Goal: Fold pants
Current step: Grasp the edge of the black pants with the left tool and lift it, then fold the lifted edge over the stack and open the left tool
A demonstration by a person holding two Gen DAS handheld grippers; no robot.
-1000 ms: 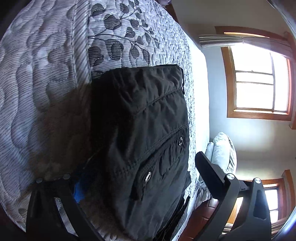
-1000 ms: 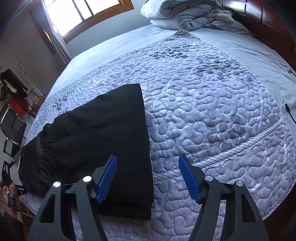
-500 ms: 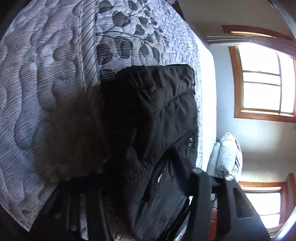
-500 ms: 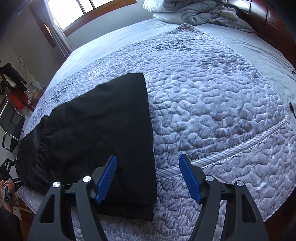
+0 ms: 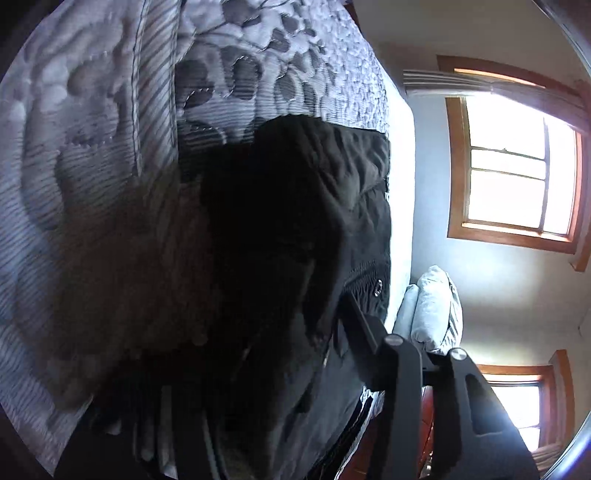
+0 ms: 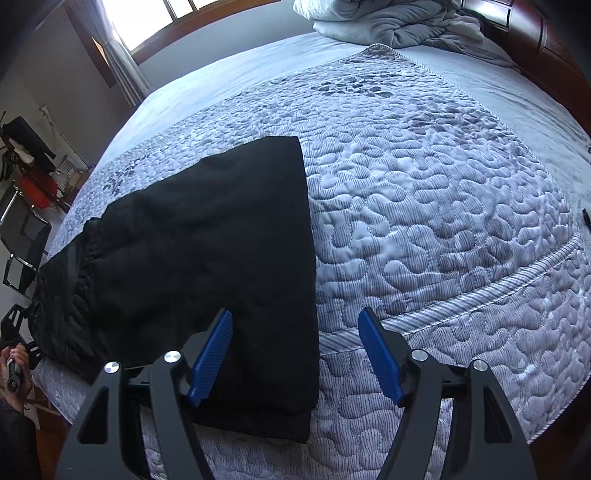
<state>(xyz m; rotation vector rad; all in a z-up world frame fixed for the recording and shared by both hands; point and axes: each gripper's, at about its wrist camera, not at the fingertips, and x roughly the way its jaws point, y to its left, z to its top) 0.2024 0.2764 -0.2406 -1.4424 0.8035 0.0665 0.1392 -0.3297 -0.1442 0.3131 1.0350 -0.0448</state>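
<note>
**Black pants on quilted bed, left gripper bunching the waist end**

Landmark: the quilt (image 6: 424,206) — grey-lavender, stitched in a puffy pebble pattern, with a striped band near its edge and a darker leaf-print strip further in.

- Pants (image 6: 207,258): matte black, thin slightly crinkled woven fabric, lying on the quilt near its front edge. Folded into a rough flat trapezoid with a straight crisp edge on the side facing open quilt. Gathered, ribbed waistband at the far left end, hanging close to the quilt's side edge.
- Left gripper (image 5: 295,354): black plastic fingers, jaws opening, pants fabric bunched up between them. One finger (image 5: 364,332) is visible and lies against the cloth beside a metal snap (image 5: 377,287); the other finger is lost in shadow. The cloth rises in a dark rumpled hump above the quilt here. Cannot tell whether the pads press the fabric.
- Right gripper (image 6: 295,354): fingers spread wide, nothing between them; ribbed blue pads. It hangs over the near corner of the pants, one pad above black cloth, the other above bare quilt.
- Crumpled pale grey duvet (image 6: 388,18) heaped beyond the quilt's far end.
- A hand (image 6: 14,365) shows past the quilt's left edge, gripping the left tool's handle.
</note>
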